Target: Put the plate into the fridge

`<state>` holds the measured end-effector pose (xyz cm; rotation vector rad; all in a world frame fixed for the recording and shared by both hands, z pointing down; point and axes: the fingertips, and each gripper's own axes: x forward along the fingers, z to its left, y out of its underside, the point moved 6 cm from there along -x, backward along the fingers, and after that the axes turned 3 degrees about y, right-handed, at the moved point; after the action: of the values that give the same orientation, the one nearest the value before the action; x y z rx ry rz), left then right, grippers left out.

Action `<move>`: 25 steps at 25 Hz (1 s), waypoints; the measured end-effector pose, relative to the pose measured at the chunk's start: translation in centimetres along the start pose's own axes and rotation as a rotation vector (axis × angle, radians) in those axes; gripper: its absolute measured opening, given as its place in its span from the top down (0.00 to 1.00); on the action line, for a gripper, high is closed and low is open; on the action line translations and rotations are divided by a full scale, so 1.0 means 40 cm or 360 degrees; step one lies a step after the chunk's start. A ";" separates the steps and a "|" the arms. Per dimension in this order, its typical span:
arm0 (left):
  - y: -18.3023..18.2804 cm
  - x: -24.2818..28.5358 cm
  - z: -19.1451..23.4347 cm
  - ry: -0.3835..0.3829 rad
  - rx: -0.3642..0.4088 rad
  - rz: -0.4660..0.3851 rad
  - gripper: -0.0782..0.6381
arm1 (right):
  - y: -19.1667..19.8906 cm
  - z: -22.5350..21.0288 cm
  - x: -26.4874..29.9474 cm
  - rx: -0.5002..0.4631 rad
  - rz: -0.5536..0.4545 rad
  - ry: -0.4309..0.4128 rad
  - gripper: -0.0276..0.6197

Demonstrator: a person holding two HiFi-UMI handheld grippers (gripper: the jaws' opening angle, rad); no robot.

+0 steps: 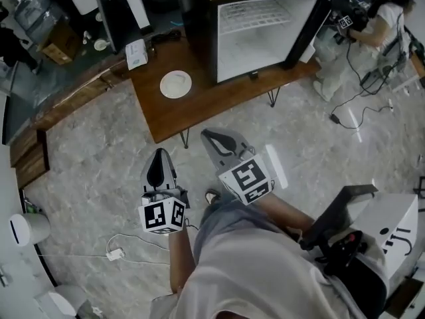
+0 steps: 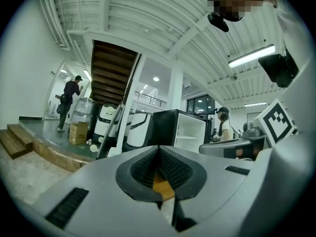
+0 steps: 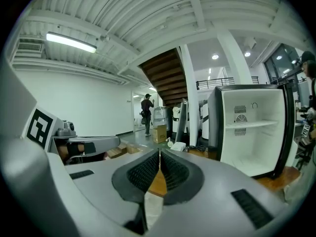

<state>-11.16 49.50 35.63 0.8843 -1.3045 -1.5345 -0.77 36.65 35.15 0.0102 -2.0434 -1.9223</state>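
Observation:
A white plate (image 1: 176,84) lies on the low wooden table (image 1: 199,105), left of the black mini fridge (image 1: 255,28). The fridge door (image 1: 307,25) stands open and the white inside shows a wire shelf (image 1: 255,13). Both grippers hang over the floor, well short of the table. My left gripper (image 1: 158,159) is shut and holds nothing. My right gripper (image 1: 214,138) is shut and empty too, a little nearer the table. In the right gripper view the open fridge (image 3: 249,130) stands ahead at the right; in the left gripper view the fridge (image 2: 183,130) is farther off, centre right.
A white box (image 1: 136,53) and a dark cable lie at the table's back left. A wooden step (image 1: 73,98) runs left of the table. A person (image 1: 372,28) works at the right of the fridge. A white cable and plug (image 1: 114,252) lie on the marble floor; a white machine (image 1: 392,238) stands at the lower right.

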 end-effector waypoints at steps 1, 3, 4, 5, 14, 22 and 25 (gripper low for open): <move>0.006 0.026 0.031 0.0006 -0.0006 0.0009 0.86 | 0.004 -0.002 0.040 0.0003 0.0004 0.0006 0.93; 0.023 0.075 0.093 0.0020 -0.0004 0.0028 0.86 | 0.011 -0.002 0.119 0.0017 0.0003 0.0008 0.93; 0.030 0.104 0.118 0.0027 -0.0001 0.0039 0.86 | 0.012 -0.008 0.156 0.0026 0.0000 0.0007 0.93; 0.033 0.141 0.139 0.0032 0.0001 0.0049 0.86 | 0.007 -0.024 0.195 0.0030 -0.0001 0.0007 0.93; -0.031 0.624 0.295 0.0035 0.0078 0.0161 0.86 | -0.104 -0.301 0.572 0.0071 0.0077 -0.0018 0.93; 0.056 0.926 0.457 0.0010 0.0167 0.0365 0.86 | -0.073 -0.460 0.788 0.0171 0.0135 -0.0041 0.93; 0.108 1.013 0.536 0.0109 0.0149 0.0509 0.86 | -0.033 -0.490 0.862 0.0233 0.0185 -0.0003 0.93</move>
<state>-43.64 18.30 45.22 0.7377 -1.4015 -1.1935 -28.81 9.56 42.59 -0.0742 -2.1324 -1.7020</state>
